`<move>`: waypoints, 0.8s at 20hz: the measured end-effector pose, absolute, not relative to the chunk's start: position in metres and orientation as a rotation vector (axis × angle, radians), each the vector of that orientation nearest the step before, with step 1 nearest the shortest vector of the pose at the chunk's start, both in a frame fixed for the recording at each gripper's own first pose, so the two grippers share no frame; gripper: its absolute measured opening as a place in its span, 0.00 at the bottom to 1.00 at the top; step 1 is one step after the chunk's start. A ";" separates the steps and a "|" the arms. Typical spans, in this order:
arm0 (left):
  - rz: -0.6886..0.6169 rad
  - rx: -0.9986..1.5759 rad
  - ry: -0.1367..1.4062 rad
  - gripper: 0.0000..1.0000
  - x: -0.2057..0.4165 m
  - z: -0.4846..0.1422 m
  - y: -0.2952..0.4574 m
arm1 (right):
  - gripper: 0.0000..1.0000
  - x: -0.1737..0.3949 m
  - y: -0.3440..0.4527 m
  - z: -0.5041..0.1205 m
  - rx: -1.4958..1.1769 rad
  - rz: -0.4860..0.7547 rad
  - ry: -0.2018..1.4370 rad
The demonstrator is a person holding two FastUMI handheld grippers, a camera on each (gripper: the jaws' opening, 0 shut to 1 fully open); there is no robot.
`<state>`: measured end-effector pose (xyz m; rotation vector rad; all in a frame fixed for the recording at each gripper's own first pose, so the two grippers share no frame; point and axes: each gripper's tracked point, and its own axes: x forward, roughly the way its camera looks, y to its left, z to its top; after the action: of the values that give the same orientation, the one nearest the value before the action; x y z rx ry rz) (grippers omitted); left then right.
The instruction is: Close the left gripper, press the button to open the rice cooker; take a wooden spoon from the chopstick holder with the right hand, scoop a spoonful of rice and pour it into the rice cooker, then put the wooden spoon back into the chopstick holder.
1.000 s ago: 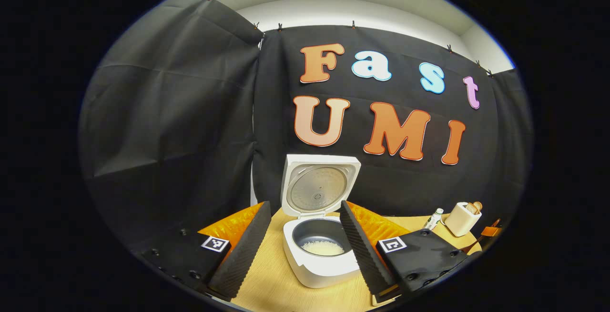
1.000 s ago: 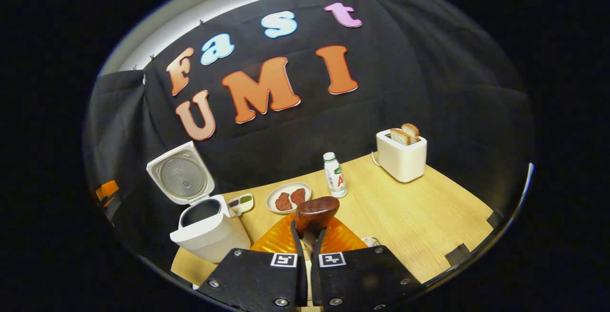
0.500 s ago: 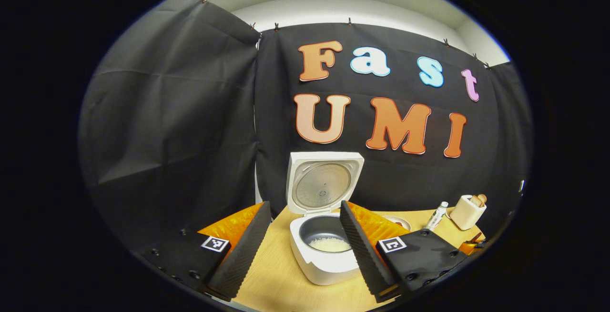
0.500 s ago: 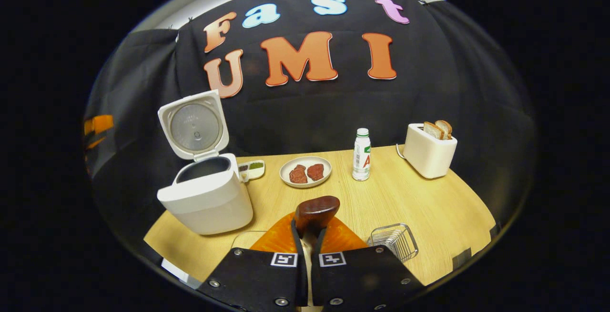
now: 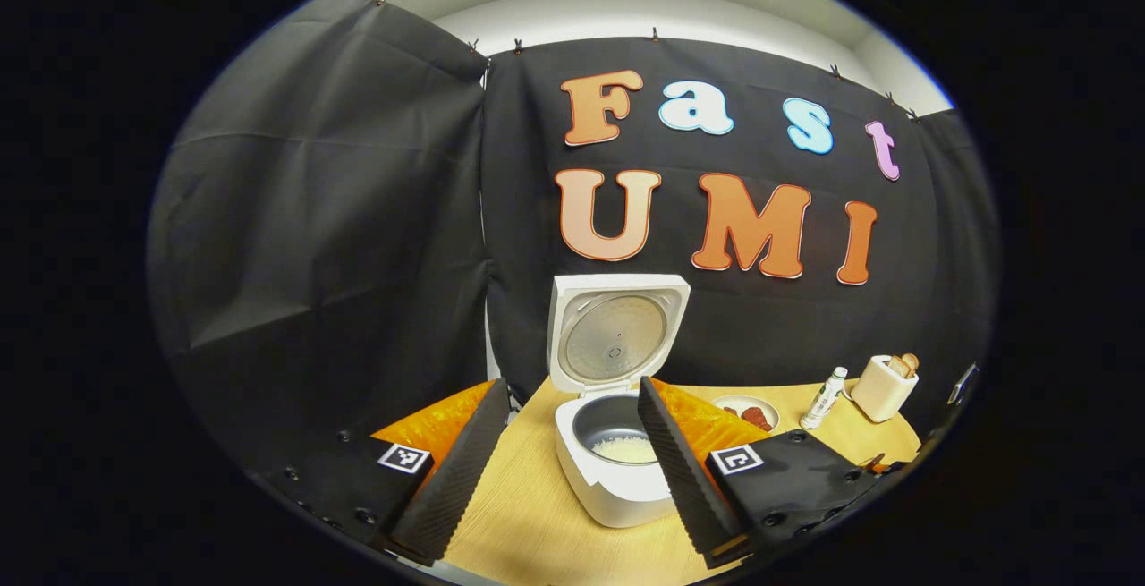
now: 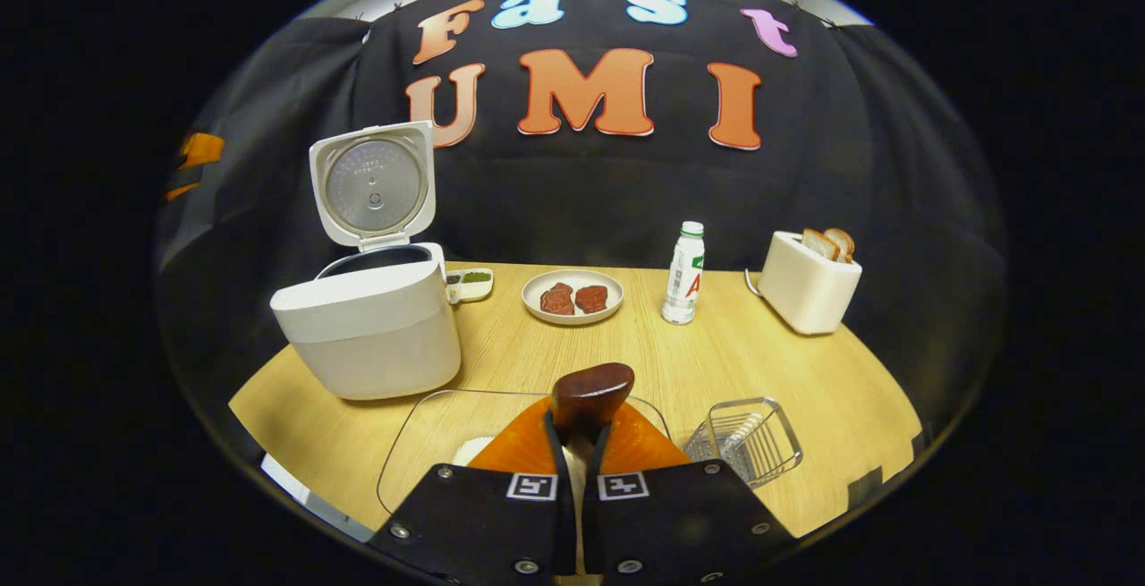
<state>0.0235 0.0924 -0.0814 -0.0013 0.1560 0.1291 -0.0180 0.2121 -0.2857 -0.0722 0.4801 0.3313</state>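
The white rice cooker stands open with its lid upright and a little white rice in the dark pot. My left gripper is open, held above the table short of the cooker, nothing between its fingers. My right gripper is shut on the wooden spoon, whose dark bowl sticks out past the fingertips. The spoon hangs over a clear glass tray holding some rice. The wire chopstick holder lies just right of the gripper. The cooker stands to the left.
At the back of the wooden table are a small sauce dish, a plate with meat slices, a white bottle and a toaster with bread. The table's front edge is close below my right gripper.
My right gripper with the spoon has drawn back from the cooker and levelled out; the glass tray and the wire holder now show beneath it. My left gripper has backed away from the cooker, still open.
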 end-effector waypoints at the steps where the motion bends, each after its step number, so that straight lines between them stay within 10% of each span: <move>1: 0.129 0.000 0.159 1.00 0.023 -0.083 0.093 | 0.02 -0.021 0.213 -0.286 -0.049 0.327 0.482; 16: 0.101 -0.025 0.184 0.98 0.038 -0.094 0.089 | 0.02 -0.014 0.210 -0.318 0.673 0.214 0.747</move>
<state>0.0378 0.0886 -0.0943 -0.0247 0.1839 0.1015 -0.0135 0.2100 -0.3179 0.6728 0.7471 0.2140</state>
